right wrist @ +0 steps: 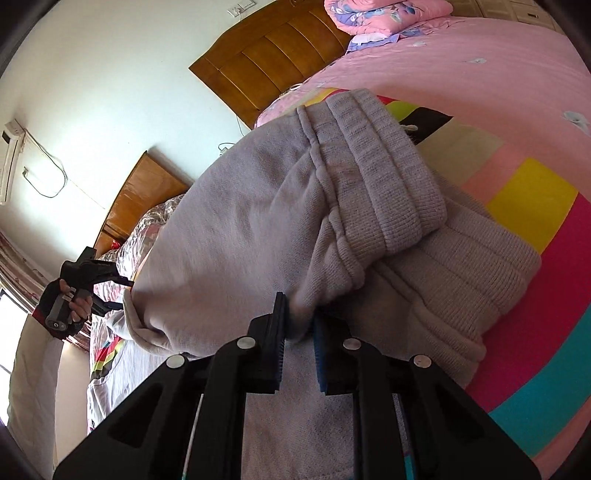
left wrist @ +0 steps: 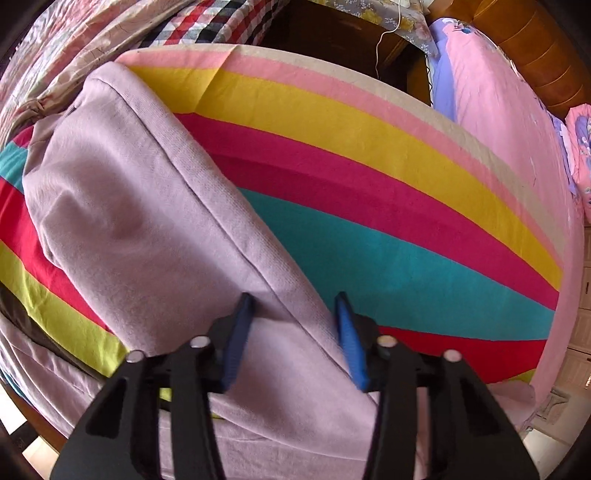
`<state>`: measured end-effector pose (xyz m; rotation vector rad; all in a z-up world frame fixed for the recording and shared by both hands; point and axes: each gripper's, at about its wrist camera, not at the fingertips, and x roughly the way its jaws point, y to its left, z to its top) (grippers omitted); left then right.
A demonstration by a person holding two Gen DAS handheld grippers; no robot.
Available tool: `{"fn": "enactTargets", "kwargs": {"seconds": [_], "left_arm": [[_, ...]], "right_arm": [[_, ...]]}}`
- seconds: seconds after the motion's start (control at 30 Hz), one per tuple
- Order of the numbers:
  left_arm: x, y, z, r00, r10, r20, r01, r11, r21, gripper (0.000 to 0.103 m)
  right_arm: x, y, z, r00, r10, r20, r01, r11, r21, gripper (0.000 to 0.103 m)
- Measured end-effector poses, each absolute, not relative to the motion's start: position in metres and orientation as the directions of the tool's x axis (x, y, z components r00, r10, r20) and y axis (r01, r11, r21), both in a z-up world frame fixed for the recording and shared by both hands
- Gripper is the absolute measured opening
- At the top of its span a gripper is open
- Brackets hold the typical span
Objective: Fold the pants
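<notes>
Lilac sweatpants [left wrist: 147, 206] lie folded lengthwise on a striped sheet [left wrist: 369, 166]. My left gripper [left wrist: 295, 314] points down onto one end of them. Its blue pads [left wrist: 240, 339] stand apart astride the seamed edge, the cloth flat between them and not bunched. In the right wrist view the pants [right wrist: 251, 221] rise in a heap, with the ribbed waistband [right wrist: 388, 177] draped over. My right gripper [right wrist: 298, 325] is shut on a fold of cloth below that band. Far left, a gloved hand [right wrist: 70, 299] holds the left gripper [right wrist: 120, 294] at the pants' far end.
A pink bedspread [left wrist: 498, 110] surrounds the striped sheet. A floral quilt [left wrist: 55, 55] is bunched at the top left. The wooden headboard [right wrist: 273, 59] and a pink pillow [right wrist: 384, 14] stand at the far end. The bed's edge and floor [left wrist: 33, 446] show at the lower left.
</notes>
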<state>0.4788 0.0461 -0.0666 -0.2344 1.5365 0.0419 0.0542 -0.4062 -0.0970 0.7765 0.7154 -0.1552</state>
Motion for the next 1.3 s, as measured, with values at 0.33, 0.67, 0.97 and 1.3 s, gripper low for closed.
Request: {"fn": "enactTargets", "kwargs": {"seconds": [0.33,0.67,0.97,1.3], "left_arm": [[0.273,0.147,0.037,0.519,-0.338,-0.785,0.005,0.92,-0.392,0.009],[0.126,0.206,-0.104,0.571,-0.418,-0.706,-0.081,0.827,-0.556,0.01],[0.162,0.149,-0.057,0.588,-0.382,-0.713,0.001,0.882,-0.471,0.083],[0.206,0.143,-0.08,0.486,-0.262,-0.834,-0.103,0.93,-0.352,0.01]], "right_arm": [[0.048,-0.416,-0.047,0.821,0.115,-0.559,0.29,0.759,0.583,0.012],[0.033,-0.425,-0.088,0.737,0.092,-0.669,0.392,0.748,0.535,0.013],[0.033,-0.422,-0.091,0.752,0.082,-0.654,0.392,0.742,0.543,0.02],[0.033,-0.424,-0.091,0.755,0.094,-0.649,0.369,0.757,0.539,0.017]]}}
